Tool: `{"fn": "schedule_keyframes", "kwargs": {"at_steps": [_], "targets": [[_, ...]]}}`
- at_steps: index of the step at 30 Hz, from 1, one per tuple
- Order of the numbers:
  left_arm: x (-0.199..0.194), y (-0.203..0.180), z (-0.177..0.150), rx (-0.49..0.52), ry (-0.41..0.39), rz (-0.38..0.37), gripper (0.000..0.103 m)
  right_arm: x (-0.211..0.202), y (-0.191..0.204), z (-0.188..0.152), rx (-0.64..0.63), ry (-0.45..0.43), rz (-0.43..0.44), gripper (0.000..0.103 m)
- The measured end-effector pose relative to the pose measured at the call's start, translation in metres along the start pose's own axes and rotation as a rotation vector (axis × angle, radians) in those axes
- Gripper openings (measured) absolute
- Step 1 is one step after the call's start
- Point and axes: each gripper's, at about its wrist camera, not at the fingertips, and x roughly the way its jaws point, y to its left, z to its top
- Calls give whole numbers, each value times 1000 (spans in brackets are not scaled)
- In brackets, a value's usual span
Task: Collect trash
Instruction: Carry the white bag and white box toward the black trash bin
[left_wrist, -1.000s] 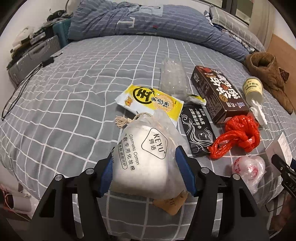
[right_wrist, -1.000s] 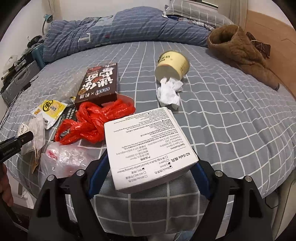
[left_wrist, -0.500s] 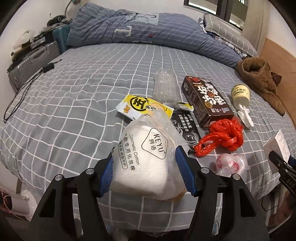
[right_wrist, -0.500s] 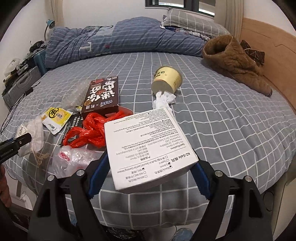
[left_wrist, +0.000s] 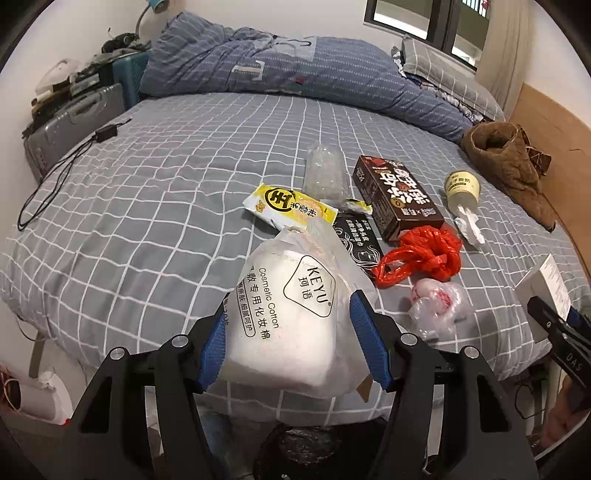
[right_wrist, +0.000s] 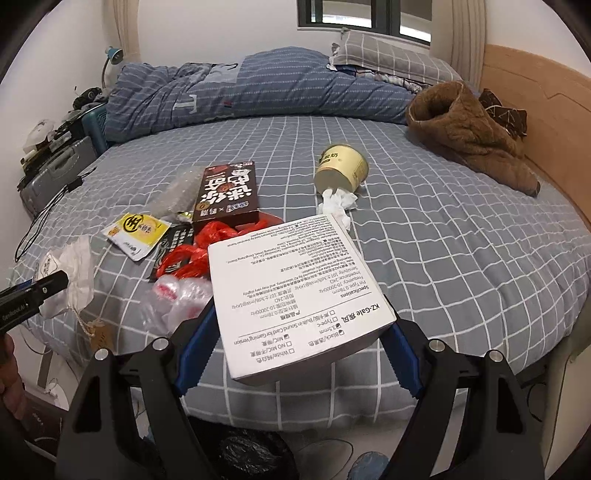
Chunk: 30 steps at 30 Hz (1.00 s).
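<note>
Now both hands have lifted back off the bed (left_wrist: 155, 206): left gripper (left_wrist: 290, 341) pinches the cotton-pad bag (left_wrist: 288, 317), right gripper (right_wrist: 297, 349) clamps the white box (right_wrist: 295, 291). Black bin bag (right_wrist: 251, 456) waits at 6 o'clock below; red bag (left_wrist: 421, 254), 1 o'clock, remains

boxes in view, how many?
2. The white box is gripped in the right gripper; the dark brown box lies on the bed among the trash. Others could be hidden.
</note>
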Motion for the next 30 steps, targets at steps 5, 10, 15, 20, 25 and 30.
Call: {"fn": "schedule_keyframes", "kwargs": {"at_steps": [5, 10, 15, 20, 25, 30], "targets": [[-18, -1, -6, -15, -9, -6, 54, -18, 3, -6, 1, -11, 10, 77], [-39, -12, -8, -11, -25, -17, 52, -39, 7, -9, 10, -23, 27, 77], [-42, -16, -13, -25, 2, -40, 52, -51, 13, -16, 2, -18, 36, 77], [-60, -19, -16, -21, -15, -37, 52, -68, 18, -20, -4, -34, 45, 77], [-79, -23, -24, -13, -24, -28, 51, -85, 22, -23, -8, -47, 56, 77], [-94, -26, -33, -5, -25, -23, 51, -102, 27, -30, -15, -54, 60, 77]]}}
